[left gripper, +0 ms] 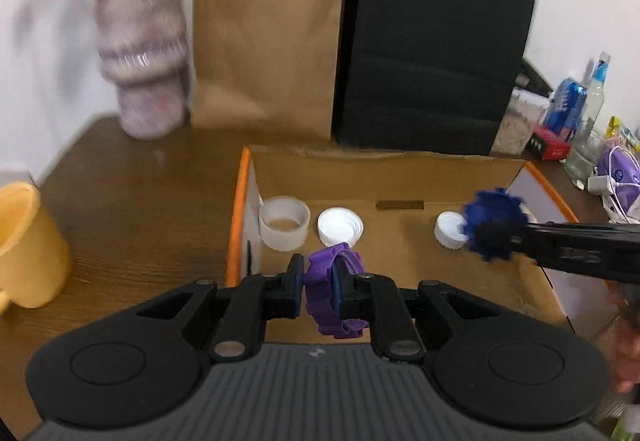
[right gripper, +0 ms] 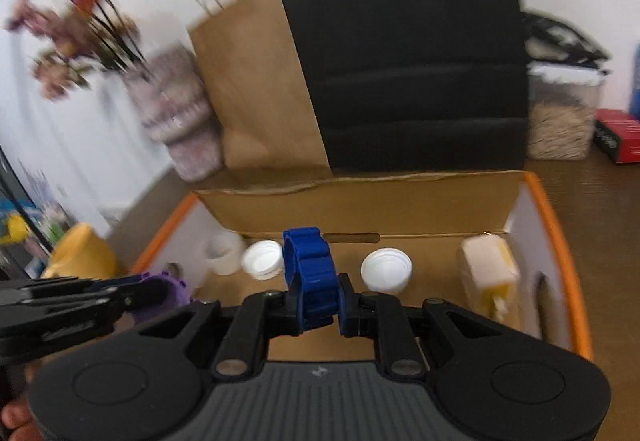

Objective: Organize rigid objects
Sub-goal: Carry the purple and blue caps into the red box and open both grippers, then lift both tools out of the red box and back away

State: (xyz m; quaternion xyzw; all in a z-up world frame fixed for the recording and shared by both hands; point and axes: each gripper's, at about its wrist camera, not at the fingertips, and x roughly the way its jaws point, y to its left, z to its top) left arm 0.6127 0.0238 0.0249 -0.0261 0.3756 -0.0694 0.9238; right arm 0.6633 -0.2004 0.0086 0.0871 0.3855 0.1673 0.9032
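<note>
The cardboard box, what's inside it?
Inside the cardboard box: two white caps, a clear ring, a pale yellow block. The grippers hide some floor.

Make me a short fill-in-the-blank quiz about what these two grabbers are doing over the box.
1. The left gripper is shut on a ____ notched ring.
2. The right gripper is shut on a ring coloured ____.
3. Both rings are held above an open cardboard ____ with orange edges.
4. The loose caps on the floor of it are ____ in colour.

Missing words: purple; blue; box; white
</note>
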